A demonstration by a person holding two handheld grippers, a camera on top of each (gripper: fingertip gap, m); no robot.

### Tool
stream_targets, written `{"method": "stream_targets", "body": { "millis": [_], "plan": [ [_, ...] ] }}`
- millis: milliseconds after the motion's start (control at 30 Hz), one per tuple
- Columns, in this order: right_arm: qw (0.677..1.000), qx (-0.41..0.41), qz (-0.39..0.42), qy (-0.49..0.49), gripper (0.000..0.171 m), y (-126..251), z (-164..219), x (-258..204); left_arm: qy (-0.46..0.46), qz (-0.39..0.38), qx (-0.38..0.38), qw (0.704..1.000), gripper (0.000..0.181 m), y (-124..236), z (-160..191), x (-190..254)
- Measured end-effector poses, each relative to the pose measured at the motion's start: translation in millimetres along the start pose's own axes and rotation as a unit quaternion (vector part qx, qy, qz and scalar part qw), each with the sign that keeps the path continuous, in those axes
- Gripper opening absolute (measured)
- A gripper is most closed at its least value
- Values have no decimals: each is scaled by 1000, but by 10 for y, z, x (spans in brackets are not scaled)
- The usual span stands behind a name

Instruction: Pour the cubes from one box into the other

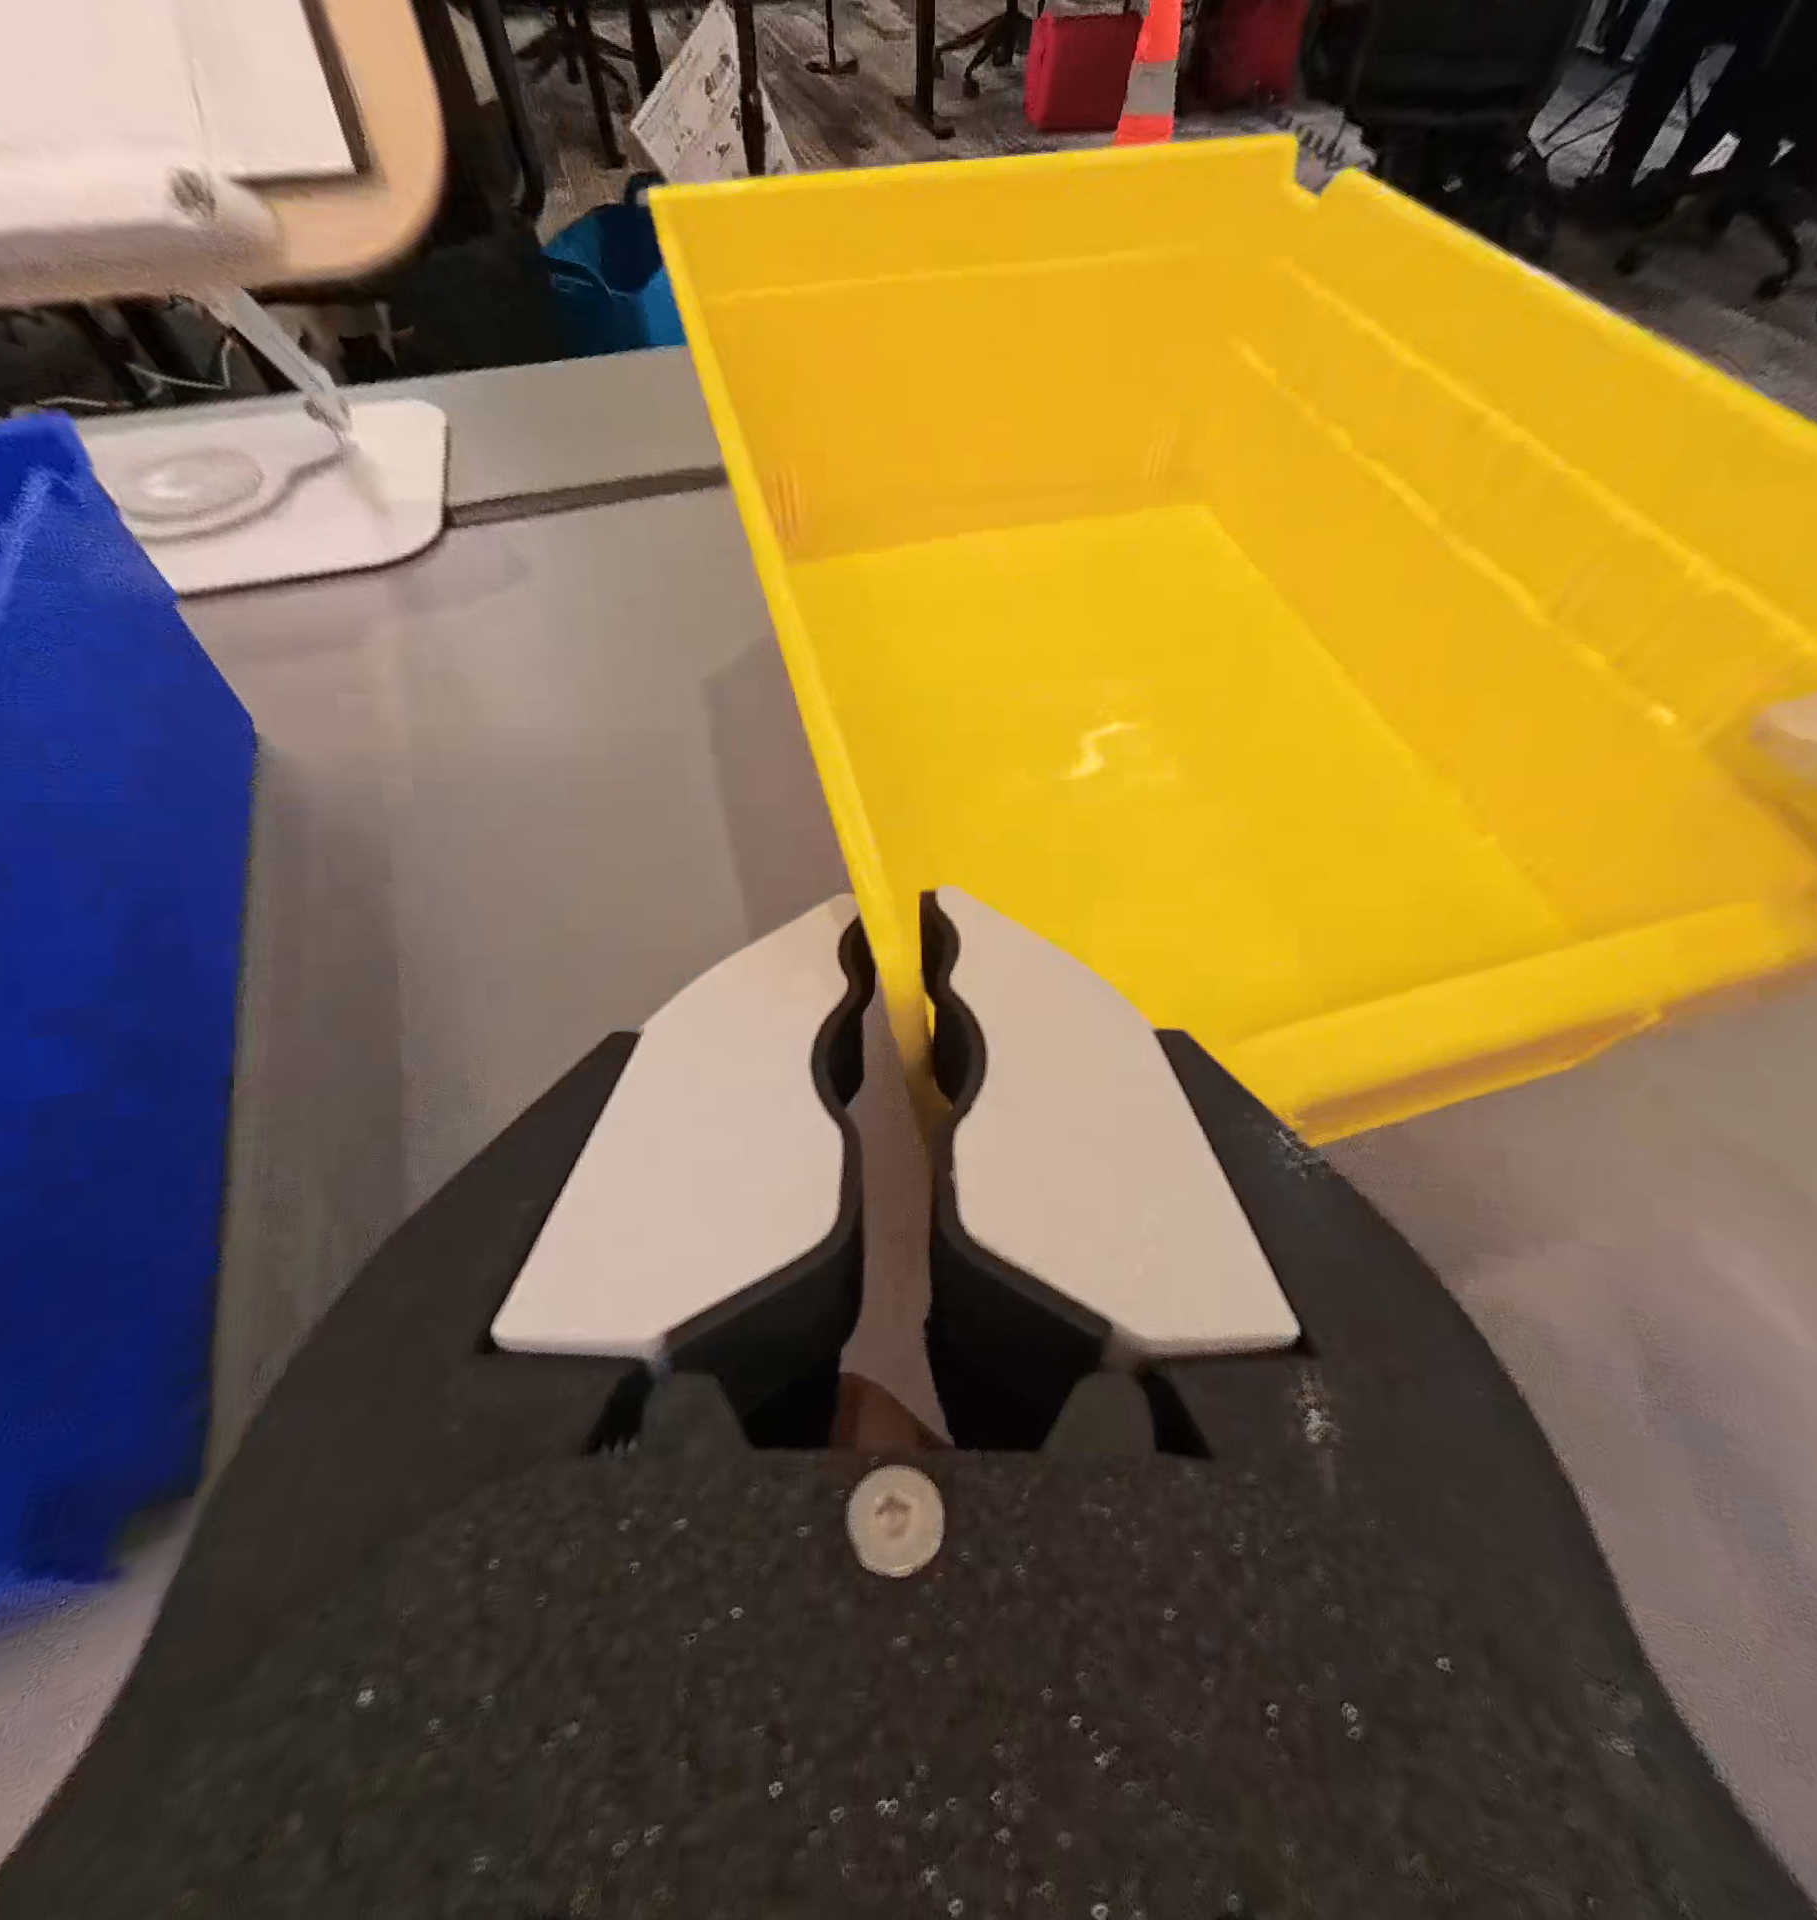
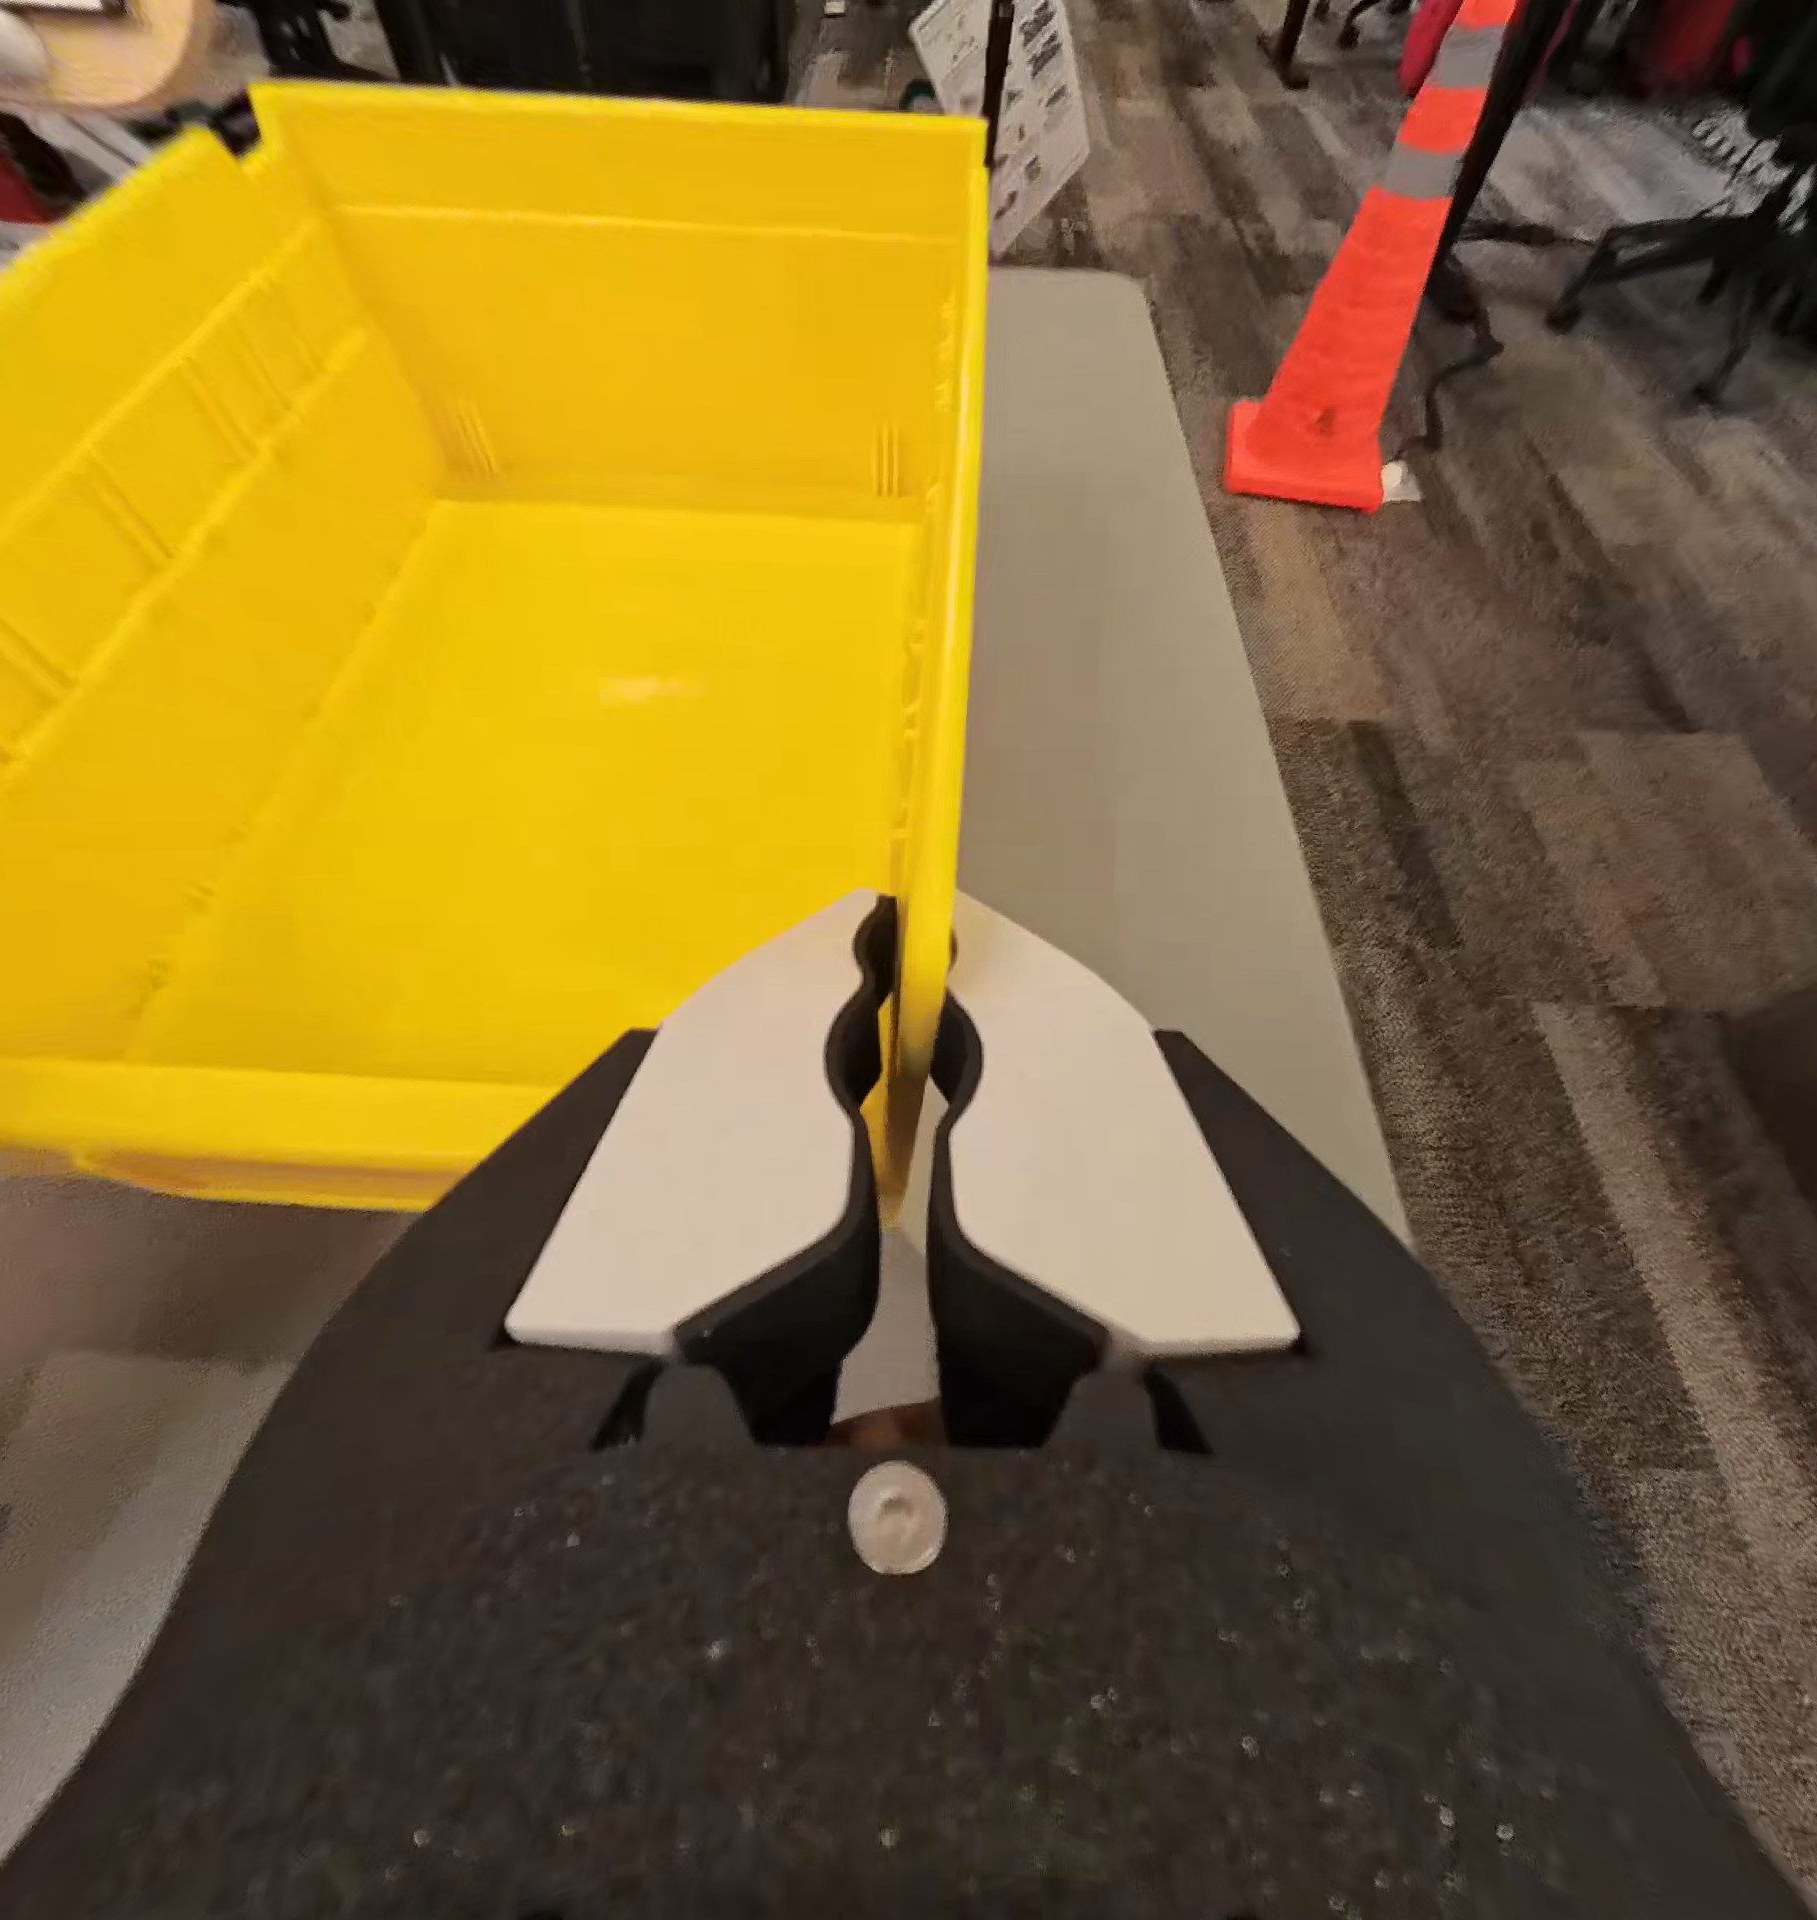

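Yellow plastic open-top box [image 1: 1143, 748] looks empty, both grippers' jaws clamped on its side walls, so I'd lower it level, then release.

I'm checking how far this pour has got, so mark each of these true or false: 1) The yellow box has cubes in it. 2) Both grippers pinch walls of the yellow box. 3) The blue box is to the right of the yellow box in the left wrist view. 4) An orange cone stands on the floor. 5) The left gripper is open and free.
1) False: the yellow box shows a bare floor, no cubes.
2) True: the left gripper and the right gripper each clamp a side wall.
3) False: the blue box is to its left.
4) True: the orange cone stands on the floor beyond the table.
5) False: it is shut on the yellow box.
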State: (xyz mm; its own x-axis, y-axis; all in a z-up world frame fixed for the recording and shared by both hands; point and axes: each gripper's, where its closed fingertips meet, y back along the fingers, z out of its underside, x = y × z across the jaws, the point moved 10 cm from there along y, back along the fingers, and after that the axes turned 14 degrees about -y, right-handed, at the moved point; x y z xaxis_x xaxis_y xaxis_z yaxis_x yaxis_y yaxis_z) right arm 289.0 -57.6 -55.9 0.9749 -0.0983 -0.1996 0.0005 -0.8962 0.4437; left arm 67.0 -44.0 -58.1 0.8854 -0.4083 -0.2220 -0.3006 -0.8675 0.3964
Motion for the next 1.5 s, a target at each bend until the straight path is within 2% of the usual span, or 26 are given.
{"method": "stream_targets", "body": {
  "millis": [133, 200, 233, 267, 300, 333, 467, 533, 633, 700, 800, 867, 933, 967, 1033, 1067, 1167, 1367, 1500],
  "plan": [
    [997, -24, 16, -69, 5, -68, 238, 188, -5, 49, 4, 999, 15, -24, 224, 169],
    [996, -16, -18, -88, 4, -55, 267, 233, -11, 91, 9, 996, 19, -7, 245, 128],
    [995, -31, -21, -88, 6, -45, 264, 253, -1, 131, -3, 991, 30, 22, 241, 91],
    [996, -34, -4, -88, 19, -9, 234, 282, 12, 159, -11, 987, 47, 89, 227, 20],
    [996, -23, 16, -82, 34, 68, 165, 308, 19, 175, 2, 984, 51, 201, 203, -91],
    [997, 2, 25, -72, 40, 176, 69, 310, 19, 183, 22, 983, 50, 337, 170, -234],
    [994, 106, 10, -31, 38, 601, -310, 48, 35, 212, 53, 975, 50, 862, 86, -1035],
    [994, 112, -18, 6, 39, 674, -414, -286, 53, 187, 61, 979, 51, 1064, 149, -1550],
    [988, 85, -114, 52, 43, 593, -363, -1028, 35, 41, 60, 997, 51, 1267, 499, -2321],
    [981, 61, -179, 51, 45, 456, -178, -1597, 30, -42, 28, 998, 51, 1343, 824, -2674],
    [967, -15, -253, 34, 51, 184, 348, -2470, 16, -90, -16, 996, 51, 1282, 1135, -2891],
    [971, -46, -233, 32, 61, 19, 685, -2899, 13, -97, -37, 994, 51, 1146, 1239, -2938],
    [980, -53, -183, 53, 59, -131, 890, -3163, 55, -49, -67, 995, 44, 1008, 1335, -2936],
    [985, -55, -149, 63, 53, -209, 946, -3238, 70, -40, -72, 994, 31, 965, 1378, -2951],
    [990, -65, -115, 55, 22, -314, 980, -3331, 77, -47, -71, 993, 11, 963, 1402, -3027],
    [992, -67, -102, 32, 12, -322, 961, -3350, 73, -52, -77, 993, 6, 966, 1404, -3075],
    [995, -51, -51, 67, 2, -262, 960, -3571, 58, -67, -85, 992, 3, 1010, 1415, -3208],
    [995, 7, -95, 37, 3, -214, 1062, -4443, 44, -137, -56, 988, 2, 1398, 1472, -3975],
    [992, -15, -117, 53, 4, -284, 1203, -5181, 71, -149, -70, 984, 2, 1612, 1733, -4641]
  ]
}}
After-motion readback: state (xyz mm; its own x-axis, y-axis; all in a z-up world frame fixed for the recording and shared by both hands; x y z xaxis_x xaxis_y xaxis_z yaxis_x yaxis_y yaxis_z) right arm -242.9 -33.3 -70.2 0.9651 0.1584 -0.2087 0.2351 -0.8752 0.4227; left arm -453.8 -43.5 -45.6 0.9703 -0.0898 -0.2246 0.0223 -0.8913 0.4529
